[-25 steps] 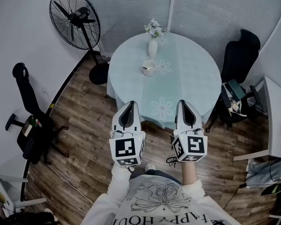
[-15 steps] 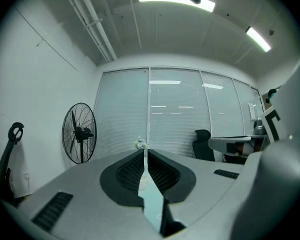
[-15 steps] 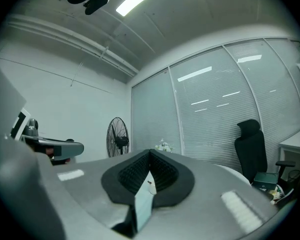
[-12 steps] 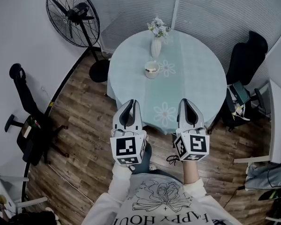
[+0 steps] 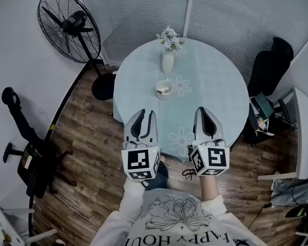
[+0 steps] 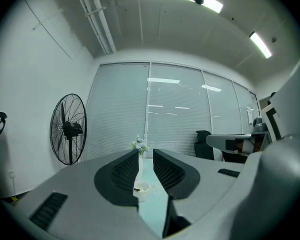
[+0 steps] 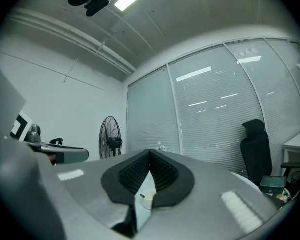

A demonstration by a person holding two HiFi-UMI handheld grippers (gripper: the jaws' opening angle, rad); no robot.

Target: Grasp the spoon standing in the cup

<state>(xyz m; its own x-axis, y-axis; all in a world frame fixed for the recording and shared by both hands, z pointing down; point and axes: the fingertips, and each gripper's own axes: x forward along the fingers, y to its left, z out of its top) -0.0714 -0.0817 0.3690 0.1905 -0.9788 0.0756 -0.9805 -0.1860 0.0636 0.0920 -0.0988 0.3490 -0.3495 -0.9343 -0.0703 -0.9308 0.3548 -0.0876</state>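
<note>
A white cup stands near the middle of the round table, which has a pale teal cloth. The spoon in the cup is barely discernible from the head view. Both grippers hover over the table's near edge, well short of the cup. My left gripper has its jaws opening, with a narrow gap and nothing between them. Through that gap the cup and the spoon's dark end show. My right gripper is shut and empty, with the cup below its tips.
A white vase of flowers stands behind the cup. A black standing fan is at the far left. A black chair sits at the table's right, and an office chair by the left wall. A white desk edge is at the right.
The table and cup have come nearer as the view moved forward. The left gripper's jaws, closed before, now stand slightly apart. The right gripper looks the same.
</note>
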